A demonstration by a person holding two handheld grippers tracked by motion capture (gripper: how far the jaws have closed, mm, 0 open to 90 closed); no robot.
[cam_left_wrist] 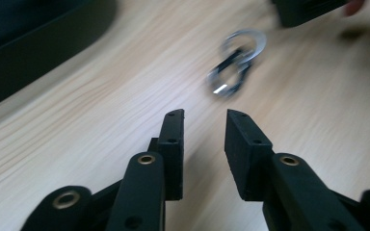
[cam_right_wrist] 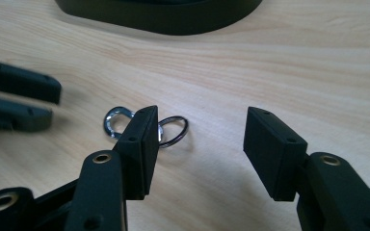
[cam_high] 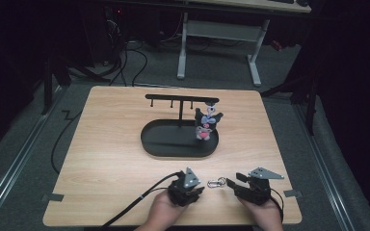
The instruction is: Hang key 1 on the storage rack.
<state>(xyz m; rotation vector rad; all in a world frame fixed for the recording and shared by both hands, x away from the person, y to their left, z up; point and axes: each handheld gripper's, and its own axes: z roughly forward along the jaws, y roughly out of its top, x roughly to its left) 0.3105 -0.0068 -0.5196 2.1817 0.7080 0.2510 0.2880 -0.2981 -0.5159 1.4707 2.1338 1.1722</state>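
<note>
A small metal keyring with a clasp lies on the wooden table near the front edge, between my two grippers. My left gripper points at it from the left. In the left gripper view its jaws stand open and empty, with the clasp a short way ahead. My right gripper faces it from the right, open. In the right gripper view the ring lies just beyond the left jaw, partly hidden by it, and nothing sits between the jaws.
A black oval stand base sits mid-table with a hook bar above it. A dark plush charm hangs from its right hook. Bare wood surrounds the grippers. The table's front edge is close behind the hands.
</note>
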